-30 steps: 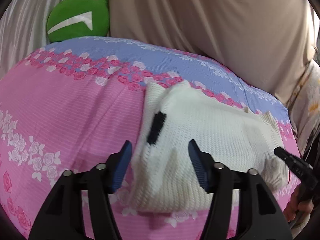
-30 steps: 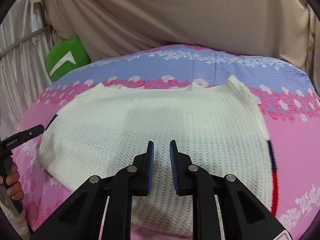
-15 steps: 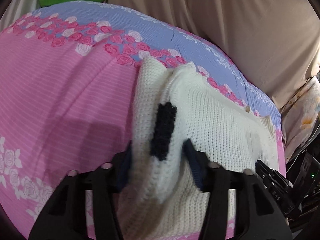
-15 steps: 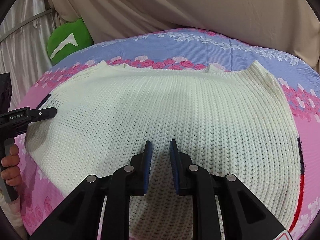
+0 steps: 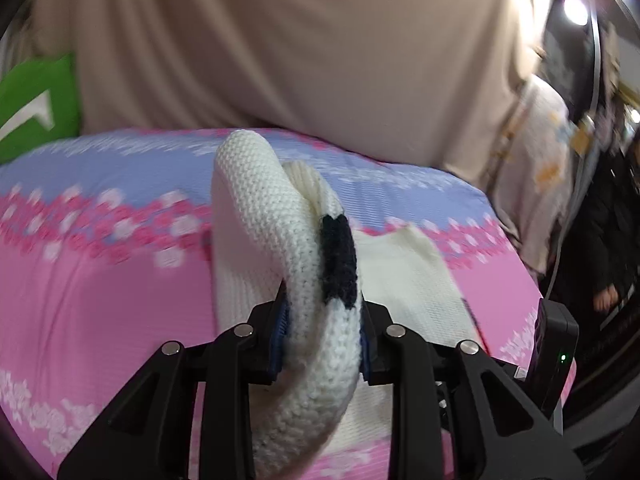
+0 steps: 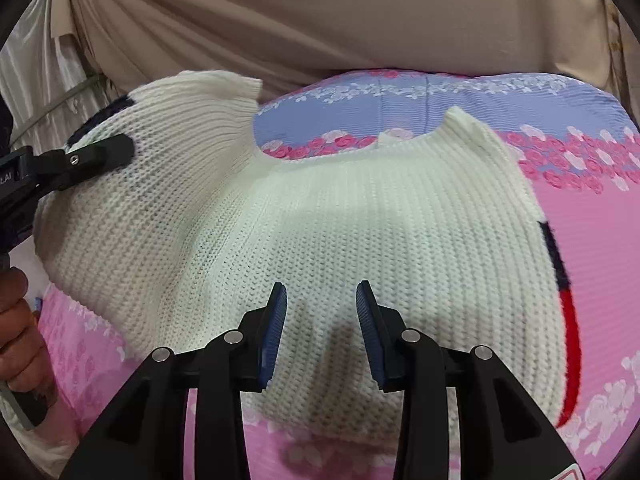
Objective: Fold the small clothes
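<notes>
One white knitted sweater (image 6: 360, 240) lies on the pink and blue flowered bedspread (image 6: 600, 216), and it is the only garment in view. The left tongs (image 5: 322, 328) are clenched on its left side edge, just below a short black stripe (image 5: 338, 260) in the knit, and hold that edge lifted off the bed so the cloth arches up and curls over ahead of the fingers; in the right camera the same tongs (image 6: 100, 152) show at far left with the raised flap hanging from them. The right tongs (image 6: 320, 324) are released, jaws standing apart, hovering over the sweater's near hem at about its middle, though whether the tips touch the knit cannot be told. From the right tongs the sweater spreads ahead and to both sides, its long axis running left to right, neckline at the far edge, and a black and red stripe (image 6: 560, 280) runs down its right edge. The coming move seems to turn on carrying the lifted left side rightward across the body, and the left hand already has it. A green cushion (image 5: 36, 108) sits at the far left, with beige curtain (image 6: 320, 20) beyond the bed.
</notes>
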The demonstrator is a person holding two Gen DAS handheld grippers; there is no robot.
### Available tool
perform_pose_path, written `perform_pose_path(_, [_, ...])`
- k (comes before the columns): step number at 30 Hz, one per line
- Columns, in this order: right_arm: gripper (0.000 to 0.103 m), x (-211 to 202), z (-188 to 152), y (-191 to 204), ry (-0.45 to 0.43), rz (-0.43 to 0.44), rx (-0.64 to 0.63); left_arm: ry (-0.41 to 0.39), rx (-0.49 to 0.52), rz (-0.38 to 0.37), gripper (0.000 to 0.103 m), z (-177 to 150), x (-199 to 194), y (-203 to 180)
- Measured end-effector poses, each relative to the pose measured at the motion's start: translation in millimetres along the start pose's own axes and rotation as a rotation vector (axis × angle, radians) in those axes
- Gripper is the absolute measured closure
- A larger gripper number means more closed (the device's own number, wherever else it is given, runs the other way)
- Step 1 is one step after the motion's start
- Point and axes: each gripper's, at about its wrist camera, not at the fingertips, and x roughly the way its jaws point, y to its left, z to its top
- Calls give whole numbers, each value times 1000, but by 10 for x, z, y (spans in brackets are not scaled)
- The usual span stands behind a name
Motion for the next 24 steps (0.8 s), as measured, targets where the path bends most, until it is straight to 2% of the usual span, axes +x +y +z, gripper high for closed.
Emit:
perform_pose_path(3, [65, -203, -80, -235, -23, -39, 38, 32, 91, -36, 77, 49, 230, -489])
perform_pose_path(6, [64, -358, -152, -515, -36, -84, 87, 105, 159, -66, 77, -3, 612, -927])
perform_pose_path(11, [64, -519, -277, -904, -37, -112, 170, 235, 210, -24, 77, -289, 1259, -1219])
perform_pose_path(13, [64, -569, -298, -1022, -36, -102, 193, 240, 231, -11, 74, -386, 1330, -1261])
perform_pose_path(15, [64, -610, -271, -1084, -41, -102, 198, 217, 245, -13, 64, -390, 1214, -1297])
perform_pose_path(17, [58, -664, -186, -1107, -57, -91, 190, 197, 229, -58, 52, -347, 993, -1250])
perform_pose_path(19, [47, -692, -61, -1123, -70, -48, 175, 152, 219, -95, 42, -311, 694, -1187])
perform_pose_path(21, [40, -678, 82, -1095, -71, 5, 159, 94, 209, -90, 29, -298, 398, -1064])
perform_pose_path(22, [34, -636, 168, -1072, -64, 46, 151, 76, 201, -82, 27, -295, 308, -1007])
perform_pose_path(24, [31, -517, 305, -1019, -37, 108, 148, 60, 174, -54, 25, -323, 169, -861])
